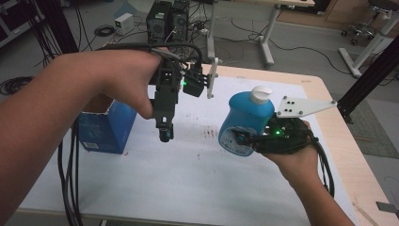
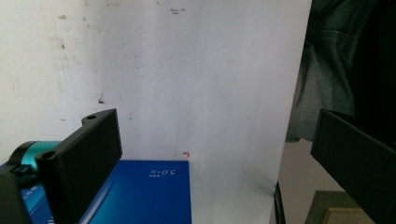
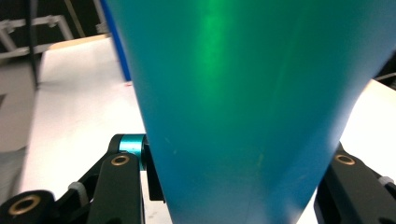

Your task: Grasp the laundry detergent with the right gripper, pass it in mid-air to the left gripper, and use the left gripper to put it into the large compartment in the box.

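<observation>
Bottle: blue plastic bottle with a white cap (image 1: 246, 120), clamped at its lower body in the right gripper (image 1: 249, 140), held clear above the worktop (image 1: 188, 179), cap tilted up and away.
Right gripper: jaws pressed on both sides of the bottle.
Left gripper: (image 1: 164, 134) points down, jaws wide, nothing between them.
Box: blue cardboard box (image 1: 106, 127) stands just beside the left gripper, on its outer side.

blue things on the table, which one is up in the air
The blue bottle with the white cap: the right gripper holds it clear of the table, while the blue box stands at the table's left edge.
</observation>
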### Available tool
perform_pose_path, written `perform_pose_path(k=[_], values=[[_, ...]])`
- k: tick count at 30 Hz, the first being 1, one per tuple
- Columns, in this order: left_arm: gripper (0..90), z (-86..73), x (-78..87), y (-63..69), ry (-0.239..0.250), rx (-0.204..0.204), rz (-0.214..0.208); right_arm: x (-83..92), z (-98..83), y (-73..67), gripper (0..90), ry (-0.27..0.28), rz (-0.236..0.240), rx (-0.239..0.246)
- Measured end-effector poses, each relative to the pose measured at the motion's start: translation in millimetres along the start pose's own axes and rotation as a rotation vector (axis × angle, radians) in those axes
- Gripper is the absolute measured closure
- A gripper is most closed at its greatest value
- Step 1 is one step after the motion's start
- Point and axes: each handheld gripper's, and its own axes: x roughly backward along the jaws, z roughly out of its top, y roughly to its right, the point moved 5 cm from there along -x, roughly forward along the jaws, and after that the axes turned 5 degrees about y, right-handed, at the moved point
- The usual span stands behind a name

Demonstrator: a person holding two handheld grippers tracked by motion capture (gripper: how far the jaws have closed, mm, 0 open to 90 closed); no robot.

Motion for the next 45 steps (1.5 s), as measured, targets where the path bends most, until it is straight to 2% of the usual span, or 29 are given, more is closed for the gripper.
perform_pose_path(k=[5,14,20,25,29,36,38,45], values=[[1.8,5.7,3.8,4.9,0.002,-0.030,-0.001,-6.2,4.2,-15.0,46.9,-0.012,0.078,0.024],[1.8,13.5,7.0,10.9,0.017,-0.032,-0.017,-18.1,9.0,-38.1,46.9,-0.011,0.215,0.036],[1.8,19.1,7.3,13.9,0.021,-0.044,-0.020,-28.0,9.4,-52.0,46.9,-0.043,0.292,0.065],[1.8,21.8,7.0,16.1,0.016,-0.052,-0.027,-37.1,7.1,-57.5,47.0,-0.055,0.319,0.071],[1.8,22.9,6.6,17.7,0.012,-0.042,-0.040,-43.1,7.2,-61.5,47.0,-0.056,0.338,0.074],[1.8,27.0,6.0,22.8,0.012,-0.049,-0.044,-54.4,10.4,-66.5,46.9,-0.052,0.355,0.062],[1.8,27.6,5.7,23.7,0.004,-0.042,-0.035,-57.5,11.3,-67.9,46.9,-0.052,0.359,0.064],[1.8,31.0,2.9,26.2,0.014,-0.037,-0.046,-66.6,17.8,-72.3,46.9,-0.050,0.369,0.055]])
